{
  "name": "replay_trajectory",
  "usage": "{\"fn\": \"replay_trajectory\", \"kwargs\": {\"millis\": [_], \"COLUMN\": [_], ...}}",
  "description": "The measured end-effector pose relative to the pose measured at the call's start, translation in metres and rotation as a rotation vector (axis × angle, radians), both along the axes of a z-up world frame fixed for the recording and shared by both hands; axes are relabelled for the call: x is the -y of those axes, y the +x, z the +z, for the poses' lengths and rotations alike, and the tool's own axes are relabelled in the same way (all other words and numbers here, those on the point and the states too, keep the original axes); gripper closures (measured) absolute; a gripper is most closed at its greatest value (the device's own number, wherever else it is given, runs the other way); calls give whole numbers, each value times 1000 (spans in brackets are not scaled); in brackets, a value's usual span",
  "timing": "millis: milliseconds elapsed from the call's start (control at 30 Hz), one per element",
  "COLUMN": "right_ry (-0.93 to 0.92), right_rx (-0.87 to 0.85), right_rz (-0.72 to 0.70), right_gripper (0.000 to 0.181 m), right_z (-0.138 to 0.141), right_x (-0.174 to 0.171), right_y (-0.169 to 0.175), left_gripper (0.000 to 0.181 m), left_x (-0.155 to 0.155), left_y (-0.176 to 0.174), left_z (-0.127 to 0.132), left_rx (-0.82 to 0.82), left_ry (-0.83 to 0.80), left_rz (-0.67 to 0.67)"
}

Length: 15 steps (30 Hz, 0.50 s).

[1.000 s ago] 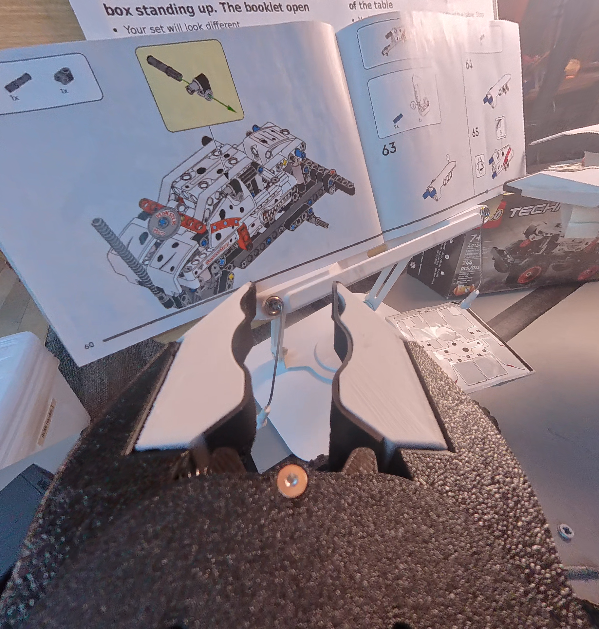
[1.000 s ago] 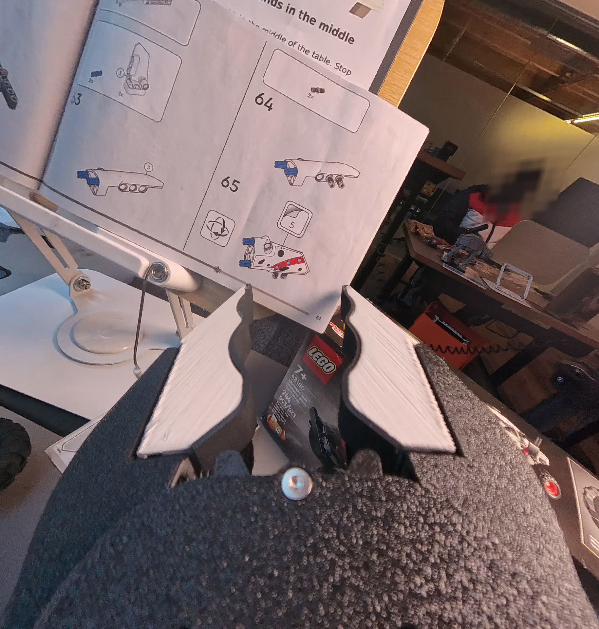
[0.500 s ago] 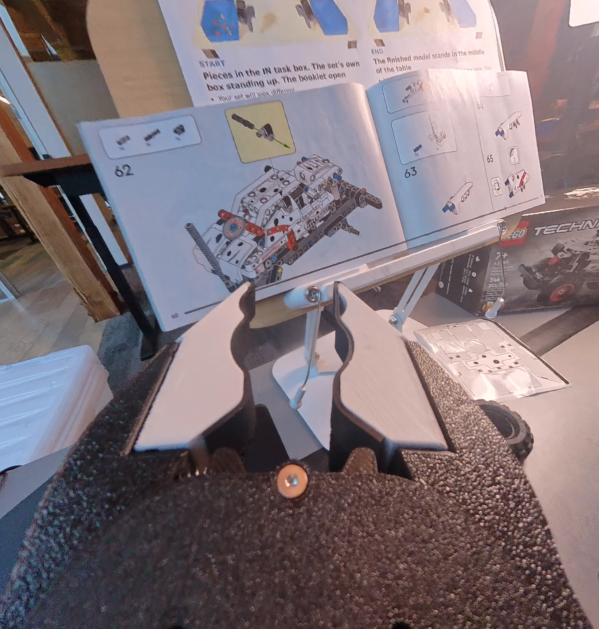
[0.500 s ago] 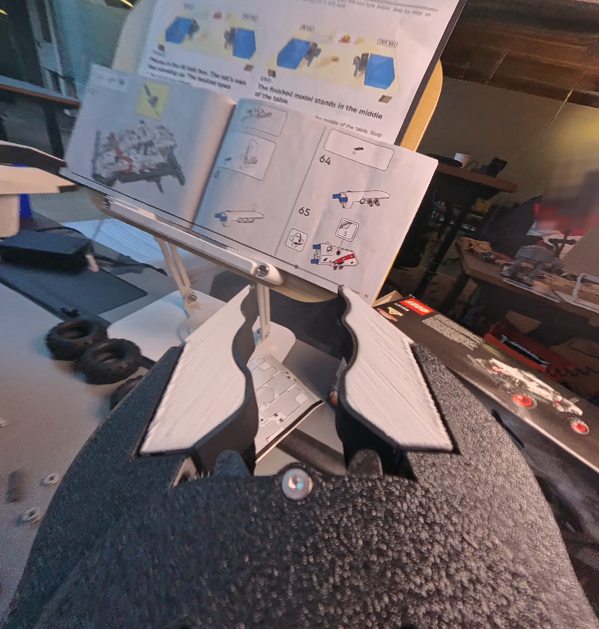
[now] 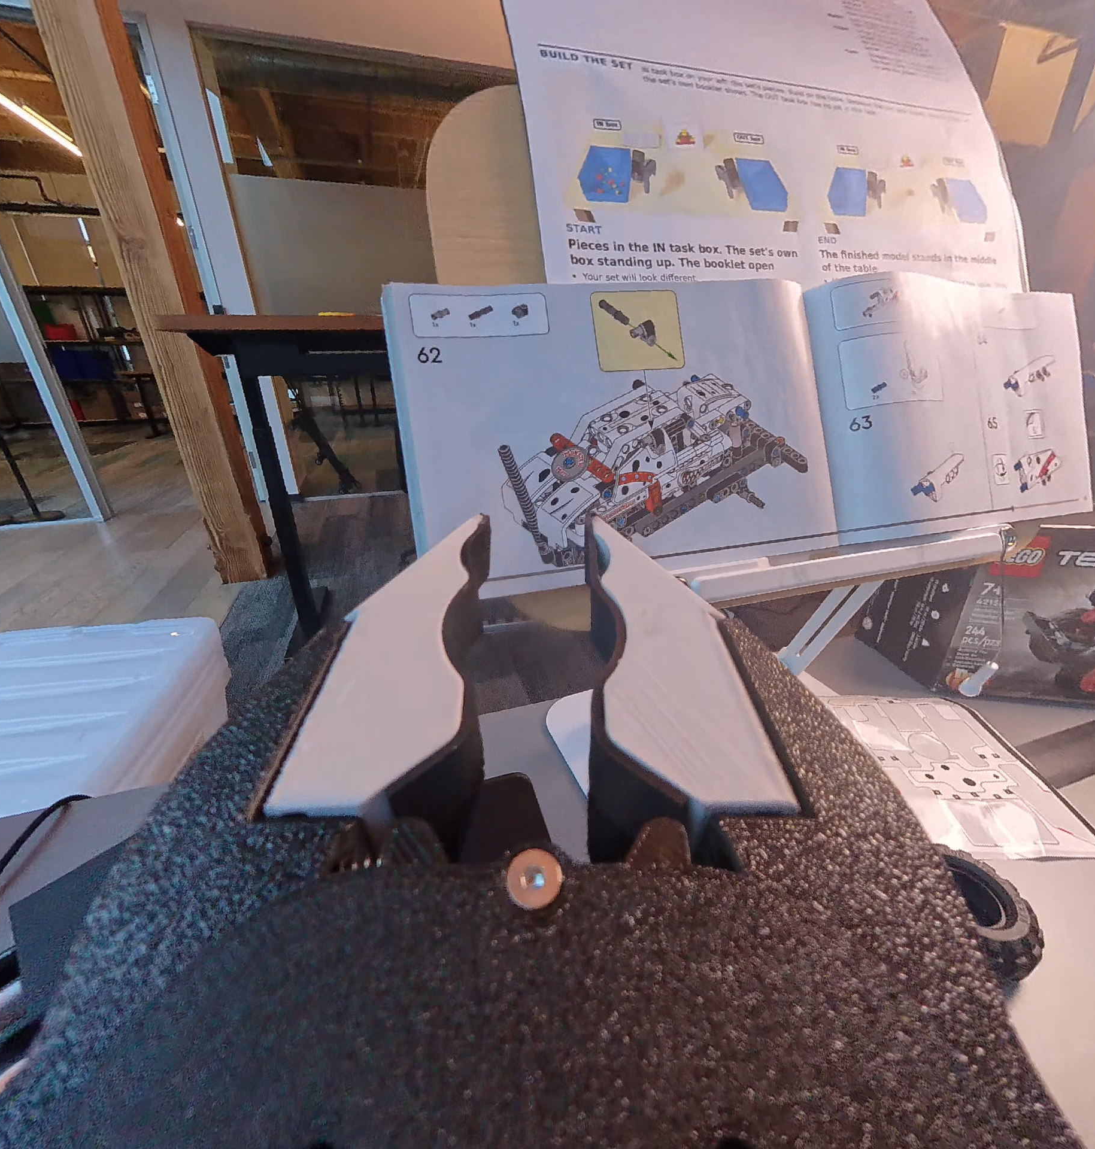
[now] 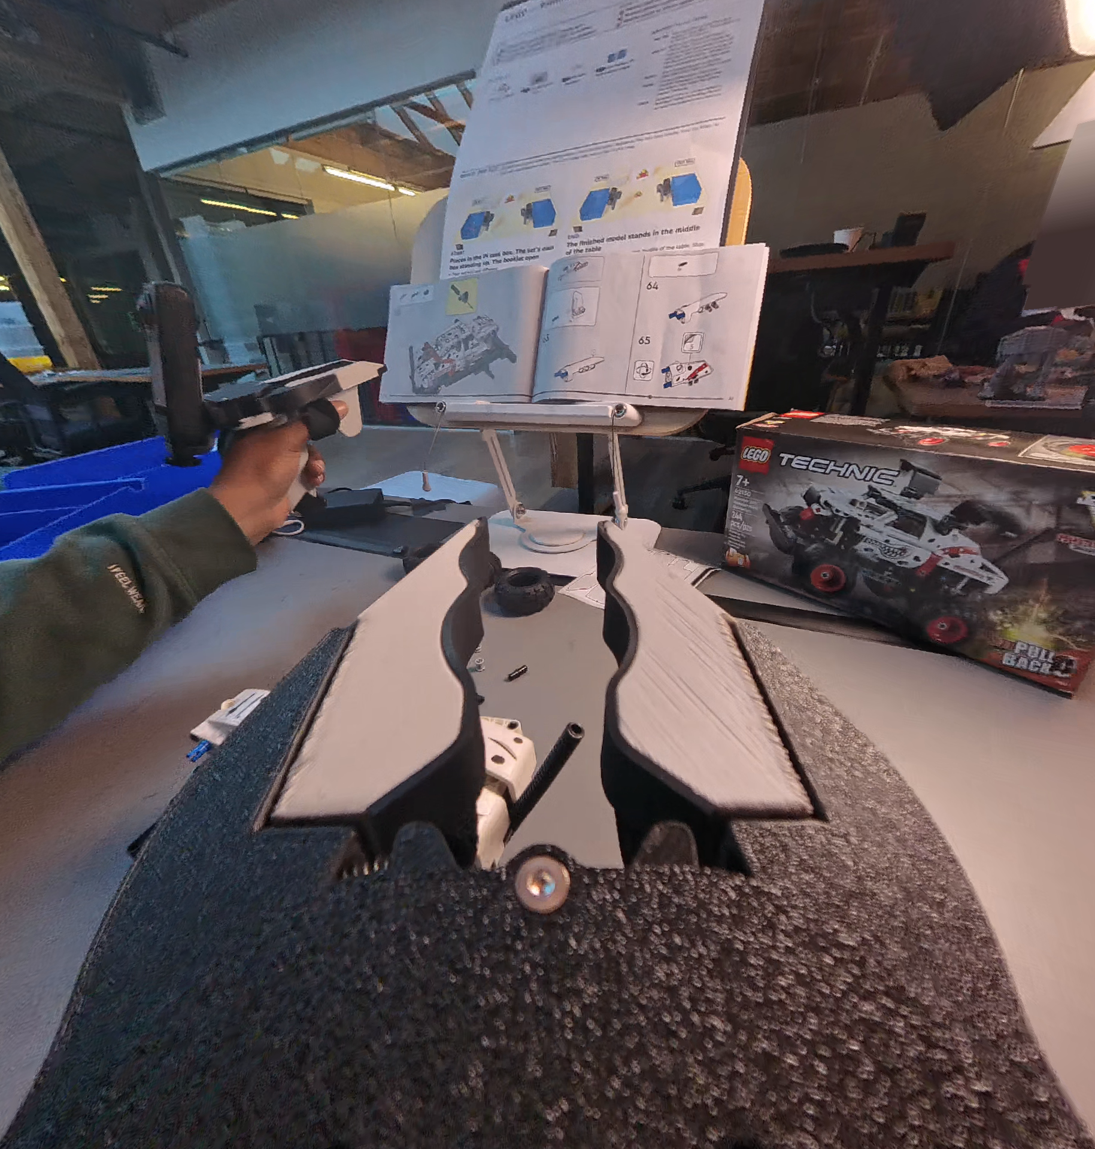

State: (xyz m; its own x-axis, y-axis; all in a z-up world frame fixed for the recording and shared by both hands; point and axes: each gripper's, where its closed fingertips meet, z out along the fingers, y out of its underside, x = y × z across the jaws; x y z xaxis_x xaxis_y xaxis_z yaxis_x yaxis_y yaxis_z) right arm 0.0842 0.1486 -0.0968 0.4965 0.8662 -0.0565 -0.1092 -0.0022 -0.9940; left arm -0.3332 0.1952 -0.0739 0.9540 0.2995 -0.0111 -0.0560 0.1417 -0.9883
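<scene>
Both claws empty, jaws apart. Left claw [image 5: 535, 528] is raised in front of the open booklet [image 5: 656, 423] on its stand. Right claw [image 6: 541, 528] hangs over the desk [image 6: 905, 777], above a half-built white model [image 6: 504, 761]; loose tire [image 6: 523, 590] and small pins ahead.

Ahead of the right tongs [image 6: 541, 528] the counter [image 6: 943, 733] lies open on the right side up to the toy box [image 6: 924, 547]; a tyre [image 6: 523, 590], small loose parts [image 6: 517, 671] and the booklet stand [image 6: 548, 535] block the middle.
</scene>
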Motion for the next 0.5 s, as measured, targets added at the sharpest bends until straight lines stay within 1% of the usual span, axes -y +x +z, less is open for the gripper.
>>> {"fn": "replay_trajectory", "kwargs": {"millis": [67,167,367,500], "right_ry": [23,28,93,79], "right_rx": [16,2,25,31], "right_rz": [5,28,28,29], "right_gripper": [148,147,148,148], "right_z": [-6,-6,-12,-18], "right_x": [1,1,6,4], "right_y": [-4,-10,-13,-12], "left_gripper": [147,141,132,127], "left_x": [-2,-6,-24,-35], "left_y": [-2,1,7,8], "left_z": [-4,-7,-15,-11], "left_rx": [36,59,-4,-44], "left_ry": [20,42,-20,-39], "left_rz": [-2,-16,-45,-44]}}
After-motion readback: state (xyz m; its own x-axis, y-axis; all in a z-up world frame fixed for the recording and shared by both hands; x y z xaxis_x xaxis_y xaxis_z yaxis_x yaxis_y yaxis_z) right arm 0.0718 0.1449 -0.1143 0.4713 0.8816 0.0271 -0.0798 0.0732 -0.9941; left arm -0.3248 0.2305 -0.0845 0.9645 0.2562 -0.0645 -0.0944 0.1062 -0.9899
